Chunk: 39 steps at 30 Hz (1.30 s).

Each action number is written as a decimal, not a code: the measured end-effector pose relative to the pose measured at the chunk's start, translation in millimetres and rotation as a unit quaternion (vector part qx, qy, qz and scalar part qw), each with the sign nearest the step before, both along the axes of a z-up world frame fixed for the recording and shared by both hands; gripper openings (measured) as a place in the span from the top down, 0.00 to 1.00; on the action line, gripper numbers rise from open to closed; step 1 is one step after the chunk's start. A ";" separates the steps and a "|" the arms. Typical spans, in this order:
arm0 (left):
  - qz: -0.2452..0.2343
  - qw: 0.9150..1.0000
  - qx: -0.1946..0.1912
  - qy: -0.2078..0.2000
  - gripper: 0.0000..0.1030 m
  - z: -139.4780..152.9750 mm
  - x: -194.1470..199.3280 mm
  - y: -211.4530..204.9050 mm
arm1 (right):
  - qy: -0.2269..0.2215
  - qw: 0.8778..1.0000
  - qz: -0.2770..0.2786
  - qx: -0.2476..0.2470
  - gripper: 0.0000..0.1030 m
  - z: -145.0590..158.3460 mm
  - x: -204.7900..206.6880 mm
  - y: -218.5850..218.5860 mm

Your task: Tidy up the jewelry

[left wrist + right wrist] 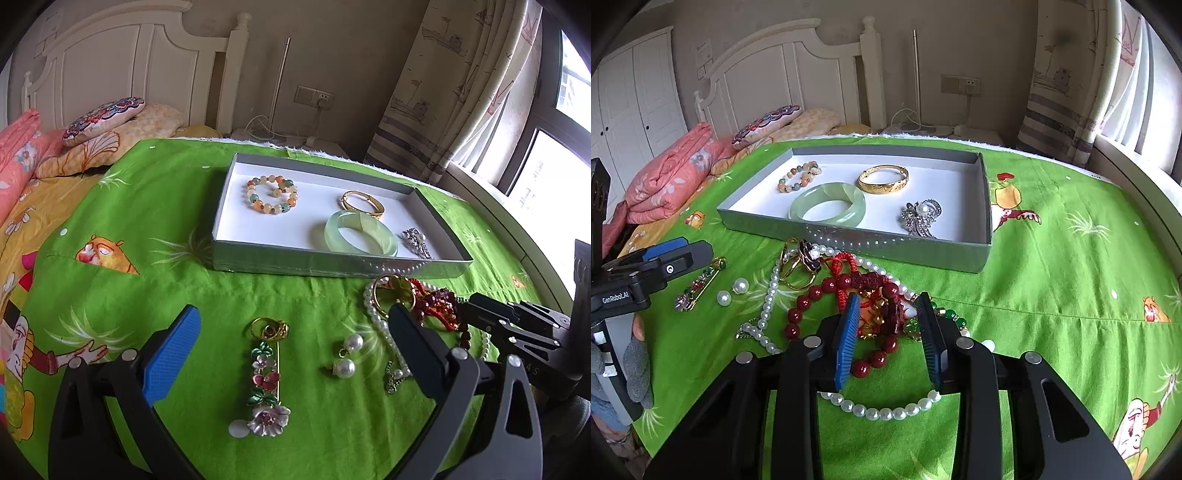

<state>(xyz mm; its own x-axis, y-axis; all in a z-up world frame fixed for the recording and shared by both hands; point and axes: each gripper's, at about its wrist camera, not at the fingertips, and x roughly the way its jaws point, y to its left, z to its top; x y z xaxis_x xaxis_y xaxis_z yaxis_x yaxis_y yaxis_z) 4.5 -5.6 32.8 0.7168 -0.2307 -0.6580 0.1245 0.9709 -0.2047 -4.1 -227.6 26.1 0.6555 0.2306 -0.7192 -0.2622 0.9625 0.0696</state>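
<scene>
A grey tray (332, 266) (984, 206) holds a beaded bracelet (272, 194), a gold bangle (362, 204), a jade bangle (360, 233) and a silver brooch (416, 242). On the green cloth lie a flower brooch pin (266, 380), a gold ring (269, 328), two pearl earrings (346, 356), a pearl necklace (879, 410) and a red bead bracelet (827, 288). My left gripper (295, 328) is open above the pin and ring. My right gripper (888, 321) is open, its jaws around a tangle of red cord charms (882, 314) in the pile.
A bed with pink quilt (672, 177) and pillows (107, 118) lies left. A wall socket (314, 98), curtain (443, 92) and window (546, 177) are at the back and right. A gold bangle with a dark flower (799, 266) lies by the tray's front wall.
</scene>
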 end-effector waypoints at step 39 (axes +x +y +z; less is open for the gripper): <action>-0.107 0.992 0.070 -0.021 0.08 8.9 -7.9 -63.4 | -0.150 0.986 -0.071 0.024 0.87 35.3 -39.8 -25.3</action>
